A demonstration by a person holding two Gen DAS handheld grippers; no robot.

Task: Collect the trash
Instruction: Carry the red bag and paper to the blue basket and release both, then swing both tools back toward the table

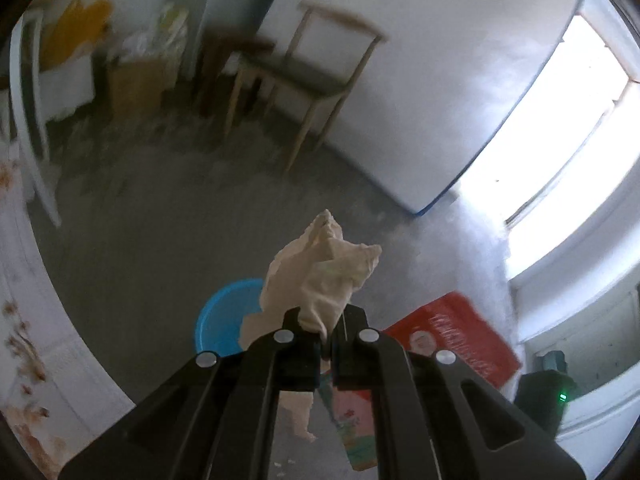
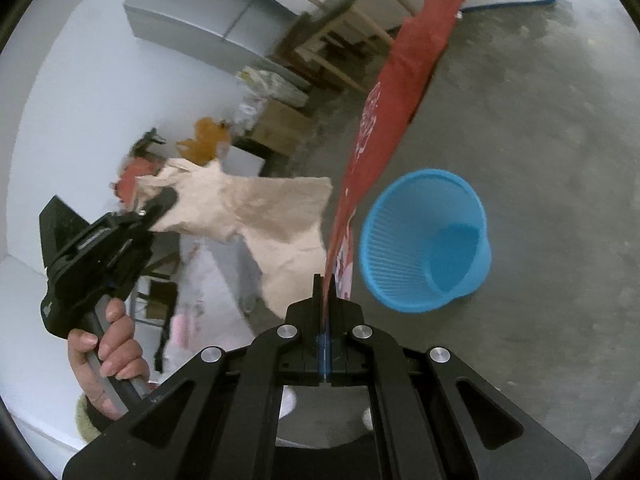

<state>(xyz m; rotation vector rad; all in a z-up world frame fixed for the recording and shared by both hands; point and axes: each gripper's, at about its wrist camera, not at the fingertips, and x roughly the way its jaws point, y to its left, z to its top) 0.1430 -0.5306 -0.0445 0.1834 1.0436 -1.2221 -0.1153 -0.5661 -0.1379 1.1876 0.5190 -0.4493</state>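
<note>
Brown crumpled paper (image 1: 320, 276) is pinched in the left gripper (image 1: 328, 330), centre of the left wrist view. Right gripper (image 2: 323, 292) fingers pinch a red plastic package (image 2: 384, 120). Blue basket (image 2: 424, 240) stands on the concrete floor (image 2: 540, 140), right of centre.

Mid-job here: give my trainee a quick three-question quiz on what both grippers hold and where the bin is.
1. True or false: the left gripper has its jaws shut on brown paper.
2. What does the right gripper hold? A) a red bag B) a bottle C) nothing
3. Fill in: the blue basket stands on the ____ and looks ____ inside.

Key: 1 true; 2 A; 3 floor, empty.
</note>
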